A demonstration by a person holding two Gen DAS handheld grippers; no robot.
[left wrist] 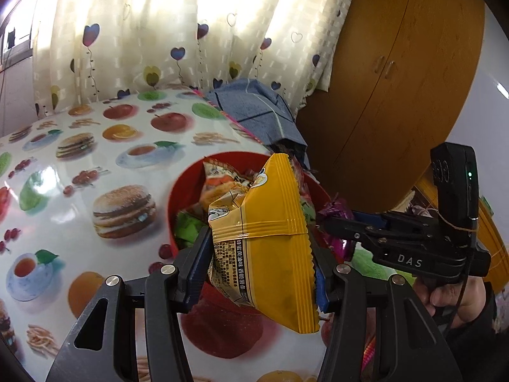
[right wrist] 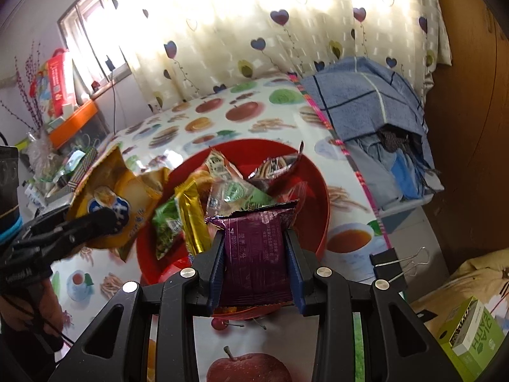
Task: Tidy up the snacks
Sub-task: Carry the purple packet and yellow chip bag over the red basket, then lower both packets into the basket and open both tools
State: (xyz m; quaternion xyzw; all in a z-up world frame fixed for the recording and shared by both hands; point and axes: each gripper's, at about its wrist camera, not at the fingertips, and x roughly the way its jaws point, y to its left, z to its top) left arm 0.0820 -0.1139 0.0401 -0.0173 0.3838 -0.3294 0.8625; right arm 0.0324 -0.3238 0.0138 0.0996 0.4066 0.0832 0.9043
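A red bowl (left wrist: 184,187) (right wrist: 315,191) on the fruit-print table holds several snack packets. My left gripper (left wrist: 259,254) is shut on a yellow snack packet (left wrist: 273,222) and holds it over the bowl's near rim; it also shows in the right wrist view (right wrist: 105,219) with the packet (right wrist: 108,187) left of the bowl. My right gripper (right wrist: 256,251) is shut on a purple snack packet (right wrist: 254,254) above the bowl's near edge; it shows in the left wrist view (left wrist: 331,222) at the bowl's right side, with purple foil (left wrist: 337,210) at its tip.
A blue towel pile (right wrist: 366,102) (left wrist: 257,108) sits at the table's far right edge. A black binder clip (right wrist: 391,264) grips the tablecloth edge. A green box (right wrist: 470,337) lies at lower right. A wooden wardrobe (left wrist: 397,73) stands beyond. Clutter and an orange shelf (right wrist: 76,117) stand at left.
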